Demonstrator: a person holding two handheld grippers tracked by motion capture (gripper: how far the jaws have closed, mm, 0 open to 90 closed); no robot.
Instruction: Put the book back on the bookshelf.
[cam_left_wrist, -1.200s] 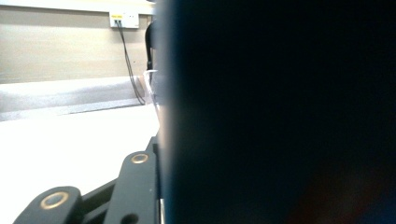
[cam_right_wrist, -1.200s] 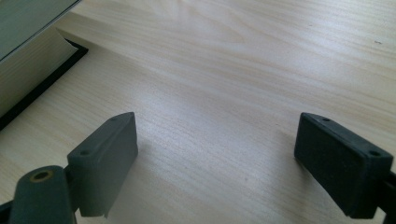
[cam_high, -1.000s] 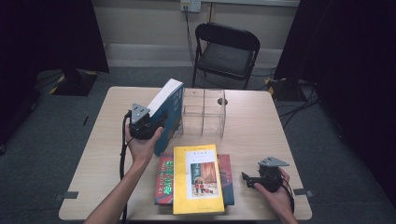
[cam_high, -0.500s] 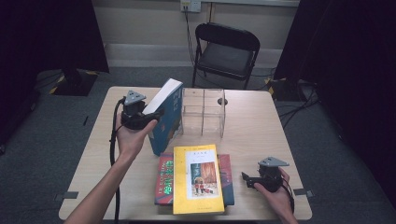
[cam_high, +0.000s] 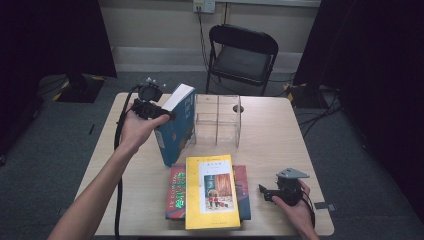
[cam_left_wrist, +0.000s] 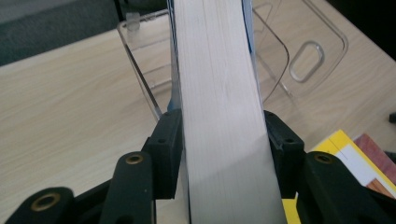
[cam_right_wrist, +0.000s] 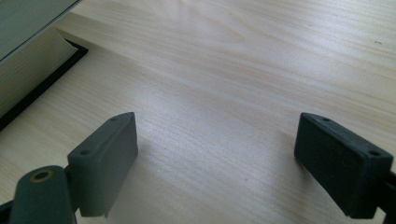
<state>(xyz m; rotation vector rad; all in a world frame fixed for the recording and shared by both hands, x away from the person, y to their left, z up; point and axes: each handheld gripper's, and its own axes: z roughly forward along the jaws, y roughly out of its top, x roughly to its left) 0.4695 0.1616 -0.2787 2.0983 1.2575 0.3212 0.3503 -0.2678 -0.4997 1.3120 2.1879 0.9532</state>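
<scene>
**Ana:** Since a second ago, the left gripper (cam_high: 167, 114) has carried the blue book (cam_high: 176, 125) up and toward the far left of the table; the book's lower near corner sits closer to the red book than it did, and the book leans more steeply.

**Ben:** And the other hand?

**Ana:** Same spot. Nearest to us, at the near right, the right gripper (cam_high: 265, 192) rests low over the bare table (cam_high: 280, 135), its jaws spread wide with nothing between them. In the right gripper view I see wood grain between the pads (cam_right_wrist: 105, 161) and a page edge of a book at the far left.

**Ben:** What lies beside it?

**Ana:** Just left of it, a yellow book (cam_high: 212, 191) lies flat on top of a red book (cam_high: 176, 192), near the front edge.

**Ben:** Then the blue one?

**Ana:** Farther back, left of centre. It stands tilted, white page edge up. The left gripper's jaws are clamped on it from both sides; in the left gripper view the pads (cam_left_wrist: 169, 140) press against the covers with the page block (cam_left_wrist: 219, 116) between them.

**Ben:** What's next to it?

**Ana:** A clear acrylic rack (cam_high: 218, 120) just right of the book. Beyond the table stands a black folding chair (cam_high: 242, 55).
</scene>
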